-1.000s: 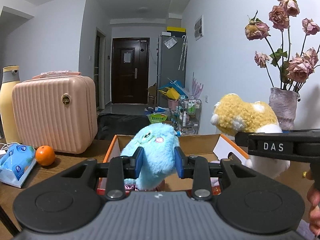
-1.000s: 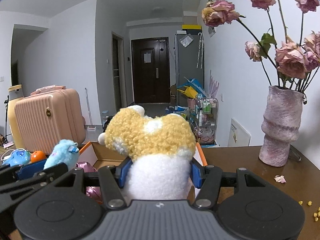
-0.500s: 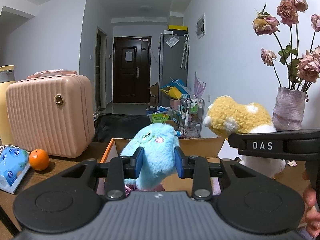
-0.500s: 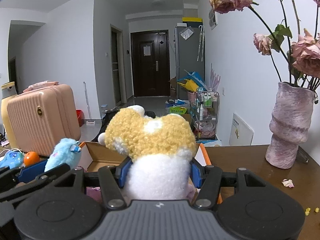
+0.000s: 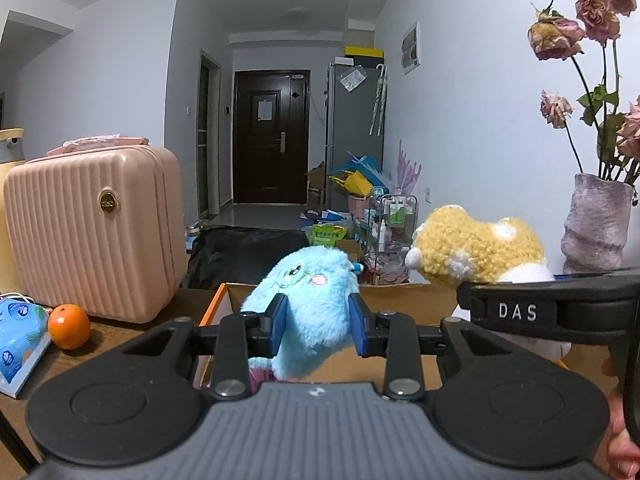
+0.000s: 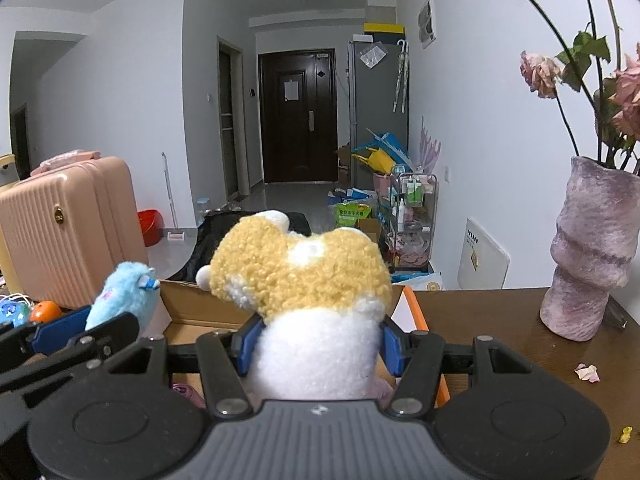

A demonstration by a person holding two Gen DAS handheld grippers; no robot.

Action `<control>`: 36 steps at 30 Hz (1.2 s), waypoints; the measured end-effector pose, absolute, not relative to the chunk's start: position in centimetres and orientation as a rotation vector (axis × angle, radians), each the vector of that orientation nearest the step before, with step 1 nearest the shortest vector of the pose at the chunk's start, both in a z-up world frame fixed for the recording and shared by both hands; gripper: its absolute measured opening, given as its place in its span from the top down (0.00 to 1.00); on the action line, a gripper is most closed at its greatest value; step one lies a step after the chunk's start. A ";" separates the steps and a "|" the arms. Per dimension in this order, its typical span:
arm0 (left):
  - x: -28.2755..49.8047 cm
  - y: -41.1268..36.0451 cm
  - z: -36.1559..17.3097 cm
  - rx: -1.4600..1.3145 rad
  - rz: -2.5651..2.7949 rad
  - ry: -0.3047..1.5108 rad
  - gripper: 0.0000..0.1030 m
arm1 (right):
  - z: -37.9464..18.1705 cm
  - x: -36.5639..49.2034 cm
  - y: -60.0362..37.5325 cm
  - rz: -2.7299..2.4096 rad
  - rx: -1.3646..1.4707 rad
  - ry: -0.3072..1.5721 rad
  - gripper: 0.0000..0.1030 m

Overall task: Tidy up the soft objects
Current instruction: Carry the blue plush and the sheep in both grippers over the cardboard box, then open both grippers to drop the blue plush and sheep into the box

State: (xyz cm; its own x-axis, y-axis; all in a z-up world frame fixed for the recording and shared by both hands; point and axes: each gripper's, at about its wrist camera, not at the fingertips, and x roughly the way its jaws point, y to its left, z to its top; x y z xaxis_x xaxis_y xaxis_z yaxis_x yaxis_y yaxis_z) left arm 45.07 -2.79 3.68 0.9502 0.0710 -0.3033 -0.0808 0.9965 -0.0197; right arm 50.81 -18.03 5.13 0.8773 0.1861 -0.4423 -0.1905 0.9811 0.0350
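Observation:
My left gripper (image 5: 318,324) is shut on a fluffy light-blue plush toy (image 5: 312,300), held over an open cardboard box (image 5: 404,304) with orange flap edges. My right gripper (image 6: 318,344) is shut on a yellow-and-white plush toy (image 6: 304,280), above the same box (image 6: 200,308). In the left wrist view the yellow plush (image 5: 476,248) and the right gripper's black body (image 5: 552,312) sit to the right. In the right wrist view the blue plush (image 6: 124,296) sits to the left. Something pink lies inside the box (image 6: 184,392), mostly hidden.
A pink ribbed case (image 5: 92,236), an orange (image 5: 69,326) and a blue tissue pack (image 5: 18,332) stand on the wooden table at left. A purple vase (image 6: 588,256) of dried roses stands at right, with fallen petals (image 6: 587,372) near it. A cluttered hallway lies beyond.
Both grippers have moved forward over the box with their plush toys still held; the case, orange and vase have shifted outward and closer in view. Grips unchanged.

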 end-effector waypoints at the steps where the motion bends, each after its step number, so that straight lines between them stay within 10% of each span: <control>1: 45.3 -2.8 3.6 -0.032 0.079 0.309 0.68 | 5.0 51.0 -18.0 0.195 -0.011 0.465 0.44; 30: 50.6 -3.0 1.4 -0.012 0.144 0.394 0.67 | 1.6 54.9 -17.3 0.178 -0.009 0.521 0.44; 36: 50.9 -2.8 1.3 -0.020 0.151 0.404 0.39 | 1.5 54.9 -17.3 0.149 -0.019 0.537 0.37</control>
